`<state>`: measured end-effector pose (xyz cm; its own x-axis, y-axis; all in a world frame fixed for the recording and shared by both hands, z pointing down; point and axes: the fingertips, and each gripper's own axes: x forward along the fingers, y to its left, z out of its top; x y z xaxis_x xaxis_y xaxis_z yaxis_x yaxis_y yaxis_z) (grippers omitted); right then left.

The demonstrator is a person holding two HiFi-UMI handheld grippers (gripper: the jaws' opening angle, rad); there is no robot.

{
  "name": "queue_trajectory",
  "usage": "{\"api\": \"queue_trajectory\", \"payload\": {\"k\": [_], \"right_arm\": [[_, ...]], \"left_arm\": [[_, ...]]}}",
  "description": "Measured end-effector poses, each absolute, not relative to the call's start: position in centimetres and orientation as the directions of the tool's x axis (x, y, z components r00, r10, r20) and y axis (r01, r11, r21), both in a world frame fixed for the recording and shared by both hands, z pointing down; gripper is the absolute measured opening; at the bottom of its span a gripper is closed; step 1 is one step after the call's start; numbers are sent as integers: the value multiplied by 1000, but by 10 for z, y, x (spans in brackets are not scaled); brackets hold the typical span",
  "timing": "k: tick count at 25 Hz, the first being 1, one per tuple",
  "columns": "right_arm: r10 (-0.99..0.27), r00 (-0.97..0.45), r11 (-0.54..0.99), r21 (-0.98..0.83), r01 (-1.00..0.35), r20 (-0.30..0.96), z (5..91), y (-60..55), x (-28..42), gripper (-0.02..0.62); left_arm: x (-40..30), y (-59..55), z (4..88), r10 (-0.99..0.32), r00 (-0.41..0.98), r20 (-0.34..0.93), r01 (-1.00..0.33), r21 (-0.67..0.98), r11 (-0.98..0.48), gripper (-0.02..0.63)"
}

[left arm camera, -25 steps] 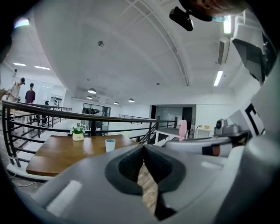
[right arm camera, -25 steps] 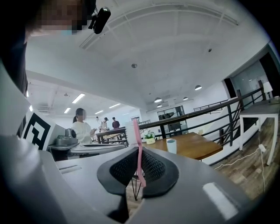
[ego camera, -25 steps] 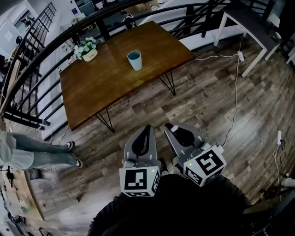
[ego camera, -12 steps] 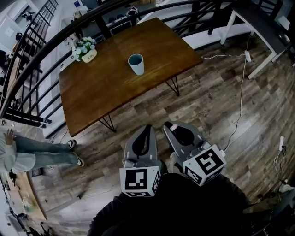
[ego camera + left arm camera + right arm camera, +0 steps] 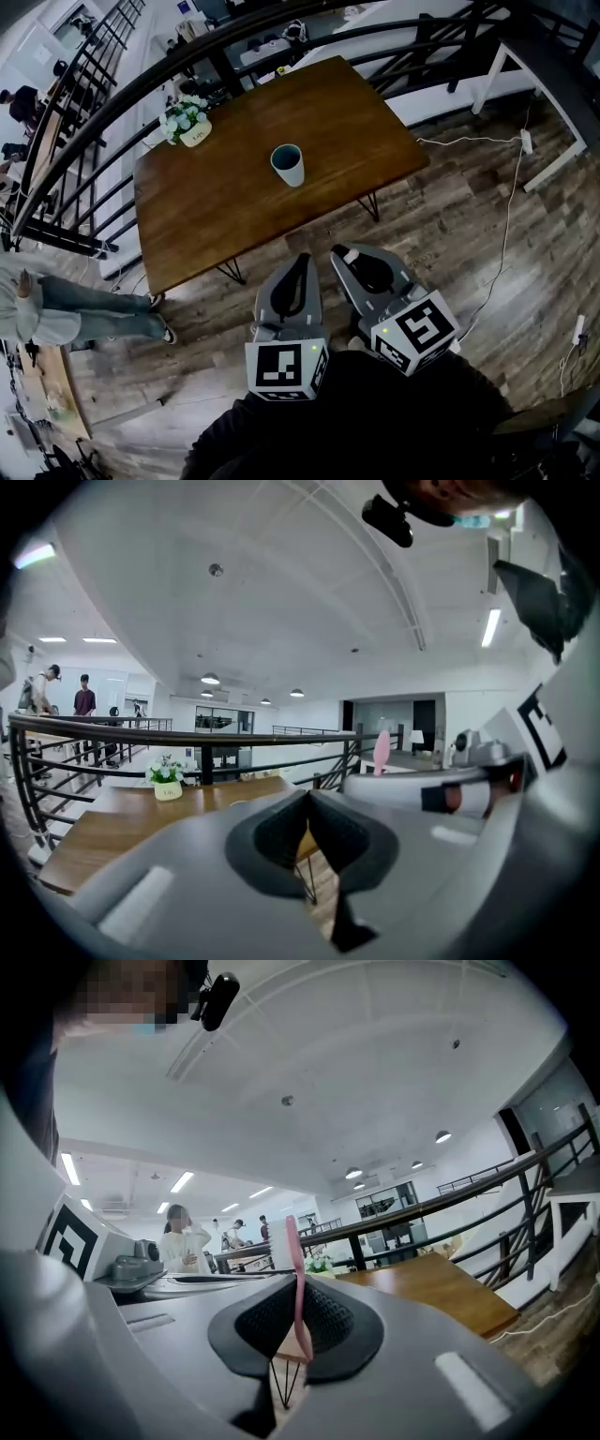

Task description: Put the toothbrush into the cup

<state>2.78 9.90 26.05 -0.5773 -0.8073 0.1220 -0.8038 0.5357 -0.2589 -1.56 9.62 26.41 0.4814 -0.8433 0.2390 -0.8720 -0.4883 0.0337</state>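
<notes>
We judge that the step in hand is carrying the toothbrush [image 5: 294, 1274] to the cup [image 5: 288, 165]; nothing is yet above the worktop [image 5: 225, 206]. To do it well, we think the grip should be kept firm and the brush brought over the mouth of the cup from above. Because most of the brush rises above the jaws, the hand-held gripper probably must be turned so that the long part points down into the cup. The jaws should be opened only then, since a light cup may tip if its wall is pushed. The right hand-held gripper [image 5: 345, 254] has its jaws nearly together, clamped on the pink toothbrush, which stands upright between the pads. The left hand-held gripper [image 5: 300, 259] is just beside it, its jaws closed on nothing. Both are over the wooden floor [image 5: 422, 244], at the near side of the worktop. The cup stands upright near the middle of the worktop, well apart from the toothbrush and ahead of it, a little to the left.
</notes>
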Motion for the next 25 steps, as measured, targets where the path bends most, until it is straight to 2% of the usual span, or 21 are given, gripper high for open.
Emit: {"api": "queue_trajectory", "payload": {"k": [11,25], "right_arm": [[-757,-649,621,-221,-752,82,249,59,42,12],[-733,-661,607,-286,-742,158,280,17,35,12]], "left_arm": [[-9,58,248,-906,383,180,-921,3,-389,9],[-12,16,276,-885,380,269,-922,39,-384,9]]}}
